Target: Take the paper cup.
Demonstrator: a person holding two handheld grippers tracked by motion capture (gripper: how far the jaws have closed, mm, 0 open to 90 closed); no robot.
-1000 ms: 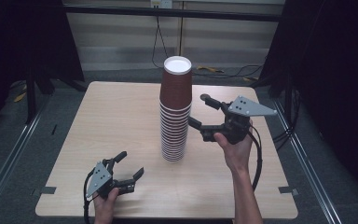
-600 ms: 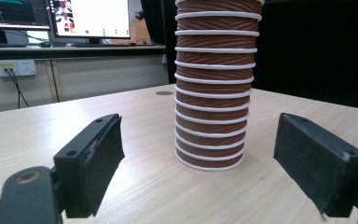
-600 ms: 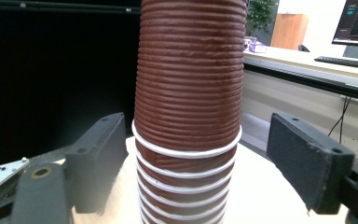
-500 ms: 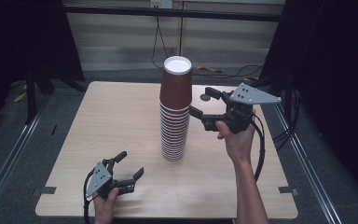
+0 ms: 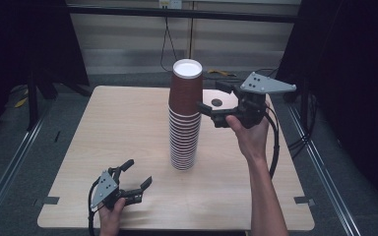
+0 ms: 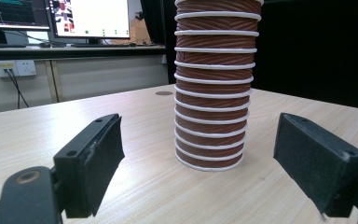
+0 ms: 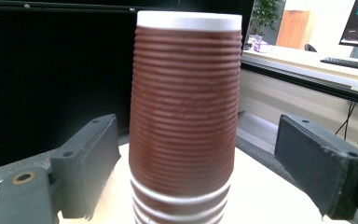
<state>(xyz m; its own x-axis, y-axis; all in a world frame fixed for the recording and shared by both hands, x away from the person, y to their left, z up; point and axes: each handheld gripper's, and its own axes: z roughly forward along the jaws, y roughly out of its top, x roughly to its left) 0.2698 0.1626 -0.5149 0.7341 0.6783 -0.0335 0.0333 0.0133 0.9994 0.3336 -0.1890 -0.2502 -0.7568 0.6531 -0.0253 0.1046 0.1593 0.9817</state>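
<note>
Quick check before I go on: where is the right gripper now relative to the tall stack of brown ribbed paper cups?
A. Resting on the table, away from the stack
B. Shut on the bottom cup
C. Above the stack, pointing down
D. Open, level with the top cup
D: the right gripper is held up beside the top brown ribbed paper cup, its fingers spread wide on either side without touching it.

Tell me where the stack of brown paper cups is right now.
In the high view the stack of brown paper cups stands upright near the middle of the table, just left of the open right tool raised beside its top cup.
</note>
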